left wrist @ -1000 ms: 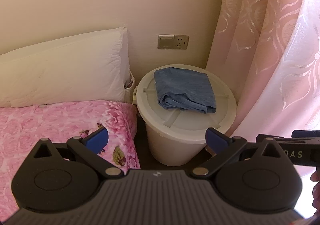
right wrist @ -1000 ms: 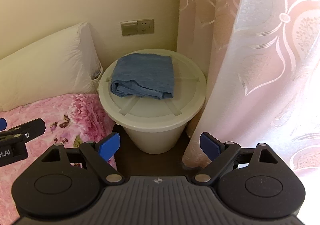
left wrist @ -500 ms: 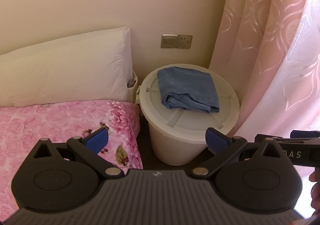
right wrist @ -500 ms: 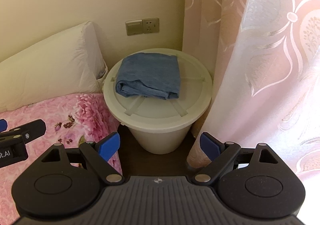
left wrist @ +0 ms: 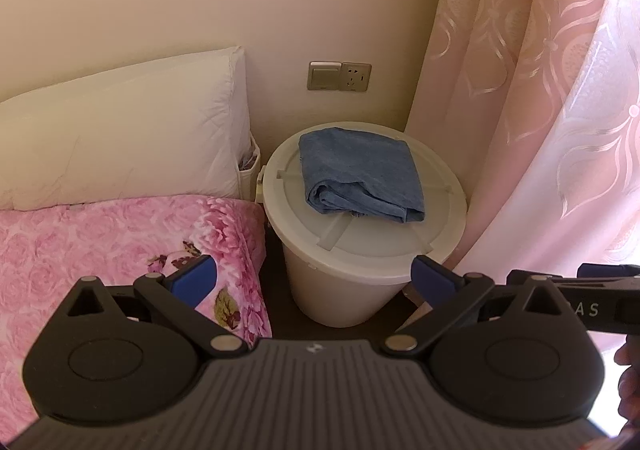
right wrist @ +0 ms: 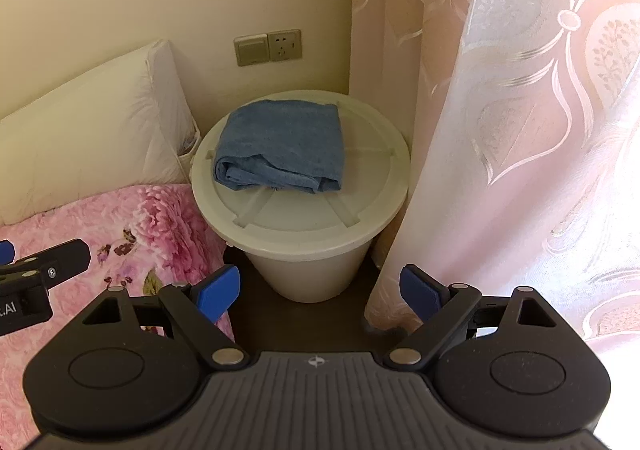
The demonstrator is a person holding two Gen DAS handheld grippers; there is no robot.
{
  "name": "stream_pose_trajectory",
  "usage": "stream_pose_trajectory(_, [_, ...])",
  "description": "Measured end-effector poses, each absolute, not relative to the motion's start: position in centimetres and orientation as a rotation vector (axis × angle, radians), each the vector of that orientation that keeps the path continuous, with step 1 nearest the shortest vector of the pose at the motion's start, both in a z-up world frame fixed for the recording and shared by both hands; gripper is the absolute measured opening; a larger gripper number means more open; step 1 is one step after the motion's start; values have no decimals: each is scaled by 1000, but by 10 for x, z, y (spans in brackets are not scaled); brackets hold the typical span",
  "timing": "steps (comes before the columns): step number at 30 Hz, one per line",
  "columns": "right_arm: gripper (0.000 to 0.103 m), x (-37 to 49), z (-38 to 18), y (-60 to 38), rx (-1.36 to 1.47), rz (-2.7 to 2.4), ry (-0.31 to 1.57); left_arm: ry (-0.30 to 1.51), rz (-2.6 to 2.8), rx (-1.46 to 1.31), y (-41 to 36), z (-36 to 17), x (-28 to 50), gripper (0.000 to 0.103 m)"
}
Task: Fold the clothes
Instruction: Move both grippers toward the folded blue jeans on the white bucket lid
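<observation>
A blue folded cloth (left wrist: pixel 360 174) lies flat on the lid of a white bucket (left wrist: pixel 400 250), in the middle of both views. Its rolled, open edges face the bottom of the frame, and its smooth end faces the wall. In the left view its long side runs from top left to bottom right. The left gripper (left wrist: pixel 314 282) is wide open and holds nothing. The right gripper (right wrist: pixel 320 292) is wide open too, and empty. Both are well apart from the cloth. The left view shows more of the white pillow (left wrist: pixel 120 130) and pink flower blanket (left wrist: pixel 100 242). The right view shows more of the pink curtain (right wrist: pixel 520 110).
</observation>
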State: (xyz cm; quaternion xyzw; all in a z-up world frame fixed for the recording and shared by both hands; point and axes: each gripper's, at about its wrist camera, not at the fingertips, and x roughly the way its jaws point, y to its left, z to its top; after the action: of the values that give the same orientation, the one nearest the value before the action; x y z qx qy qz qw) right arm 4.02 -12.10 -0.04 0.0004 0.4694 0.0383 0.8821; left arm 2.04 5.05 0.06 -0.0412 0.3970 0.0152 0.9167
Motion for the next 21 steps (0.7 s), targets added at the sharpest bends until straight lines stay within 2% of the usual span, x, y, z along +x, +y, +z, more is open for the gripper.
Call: stream_pose_trajectory(21, [90, 61, -13, -103, -36, 87, 1010, 860, 55, -105, 75, -18, 41, 102])
